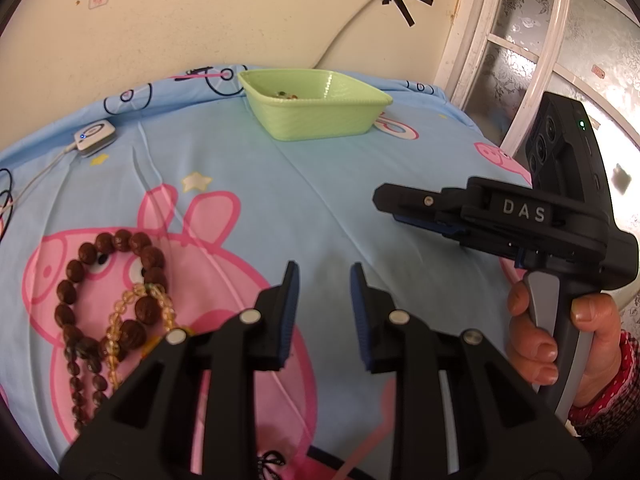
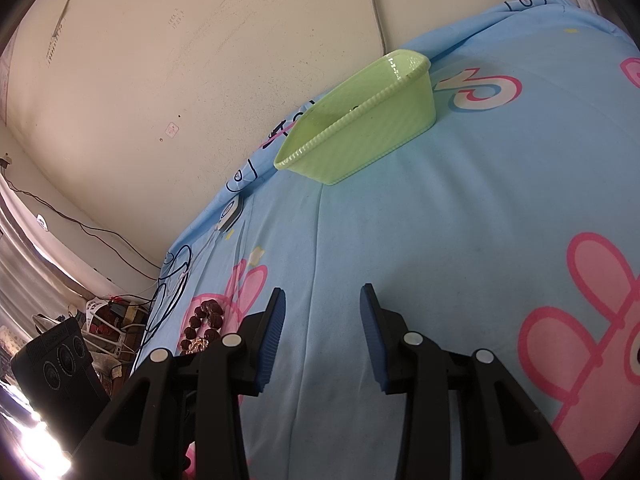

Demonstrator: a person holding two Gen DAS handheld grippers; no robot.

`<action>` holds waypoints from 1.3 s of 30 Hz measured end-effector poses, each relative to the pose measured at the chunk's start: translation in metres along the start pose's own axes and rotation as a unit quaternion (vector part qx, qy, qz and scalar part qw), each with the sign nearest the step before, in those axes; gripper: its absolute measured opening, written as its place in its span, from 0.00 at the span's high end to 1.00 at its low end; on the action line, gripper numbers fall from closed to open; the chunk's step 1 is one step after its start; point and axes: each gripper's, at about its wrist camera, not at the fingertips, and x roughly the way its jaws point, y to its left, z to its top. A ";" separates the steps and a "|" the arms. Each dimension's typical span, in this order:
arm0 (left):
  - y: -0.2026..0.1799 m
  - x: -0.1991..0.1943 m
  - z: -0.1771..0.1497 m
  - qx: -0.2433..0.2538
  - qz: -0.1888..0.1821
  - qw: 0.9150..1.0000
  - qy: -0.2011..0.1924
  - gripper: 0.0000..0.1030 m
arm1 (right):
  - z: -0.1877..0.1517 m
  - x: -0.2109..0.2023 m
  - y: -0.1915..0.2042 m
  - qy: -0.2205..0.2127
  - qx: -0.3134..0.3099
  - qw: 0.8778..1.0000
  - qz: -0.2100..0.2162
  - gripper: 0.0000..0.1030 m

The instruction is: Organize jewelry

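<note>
Both the left gripper and right gripper hovered with fingers wide and empty; brown bead bracelets lay lower left, the green tray at upper centre.

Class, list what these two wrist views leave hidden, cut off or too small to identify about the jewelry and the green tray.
- Green tray contents: left wrist view, tiny specks, too small to name; right wrist view, its wall hides them.
- Brown bead strand: left wrist view, lower end hidden behind the left gripper.
- Yellow bead strand: right wrist view, mostly blocked by the right gripper.
</note>
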 end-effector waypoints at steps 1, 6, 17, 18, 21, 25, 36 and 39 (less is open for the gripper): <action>0.000 0.000 0.000 0.000 0.000 1.000 0.000 0.76 | 0.000 0.000 0.000 0.000 0.000 1.000 0.000 0.86; 0.000 0.000 0.000 0.000 0.000 1.000 0.000 0.76 | 0.000 0.000 0.000 0.000 0.000 1.000 0.000 0.86; 0.000 0.000 0.000 0.000 0.000 1.000 0.001 0.76 | 0.000 -0.001 0.000 0.000 0.000 1.000 0.000 0.86; 0.001 0.000 0.000 0.000 0.000 1.000 0.001 0.76 | 0.000 -0.001 0.000 0.000 0.000 1.000 0.000 0.86; 0.000 0.000 0.000 0.000 0.000 1.000 0.001 0.76 | 0.000 -0.001 0.000 0.000 0.000 1.000 0.000 0.86; 0.000 0.000 0.001 0.000 0.000 1.000 0.001 0.76 | -0.001 -0.001 0.000 0.000 0.000 1.000 0.000 0.86; 0.031 -0.049 0.006 -0.019 -0.022 0.999 -0.034 0.76 | -0.003 -0.001 0.005 0.002 -0.011 1.000 -0.003 0.86; 0.073 -0.083 0.002 -0.043 0.024 0.998 -0.042 0.76 | -0.005 0.002 0.013 0.009 -0.033 0.999 -0.006 0.86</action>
